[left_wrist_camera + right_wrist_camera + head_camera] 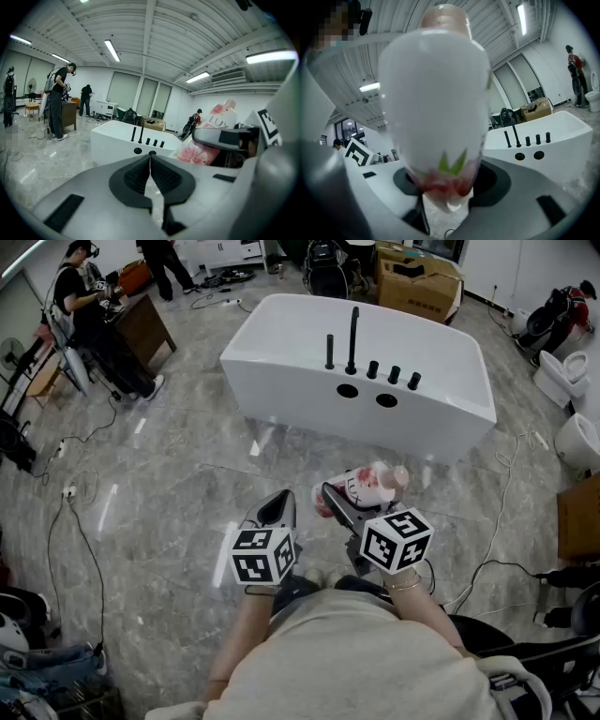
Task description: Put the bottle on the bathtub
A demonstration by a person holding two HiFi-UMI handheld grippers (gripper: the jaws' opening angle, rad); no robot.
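Open floor ahead of me, taps crowding the bathtub rim

At twelve o'clock bare floor runs up to the bathtub. A tall black spout and a row of knobs stand along its near rim, which lies bare toward eleven and one. A cable trails at three.

Grey marble floor carries the white bathtub and cables.

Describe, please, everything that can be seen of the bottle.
The bottle is white plastic, as it looks, with pink flower print, the letters LUX and a pinkish cap. It lies tilted, gripped near its base between the jaws of the right gripper, above the floor, short of the bathtub. Nothing else touches it.
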